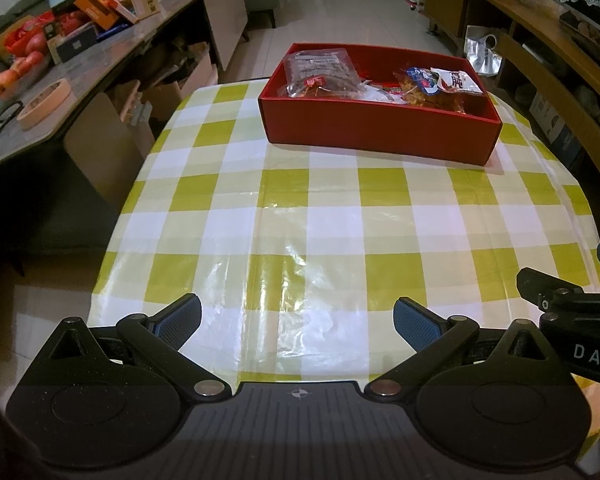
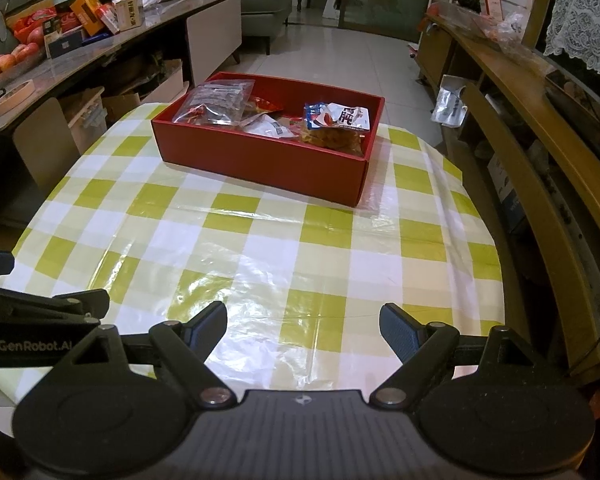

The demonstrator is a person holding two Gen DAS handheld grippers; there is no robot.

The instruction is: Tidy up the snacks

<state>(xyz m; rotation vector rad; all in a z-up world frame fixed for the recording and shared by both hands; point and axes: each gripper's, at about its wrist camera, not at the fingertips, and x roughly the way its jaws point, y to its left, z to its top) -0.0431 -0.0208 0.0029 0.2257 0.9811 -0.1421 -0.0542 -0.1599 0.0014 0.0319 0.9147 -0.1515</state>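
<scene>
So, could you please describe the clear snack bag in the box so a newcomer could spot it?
On the checked table stands a red box. The clear bag leans in its far left corner; unlike the blue-and-white packet at the right end, it is see-through.

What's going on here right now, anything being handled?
Nothing is held. A person has both grippers over the near edge of the checked table, the left gripper and right gripper with jaws open and empty. The snack packets already lie in the red box at the far end; no packets show loose on the cloth.
</scene>
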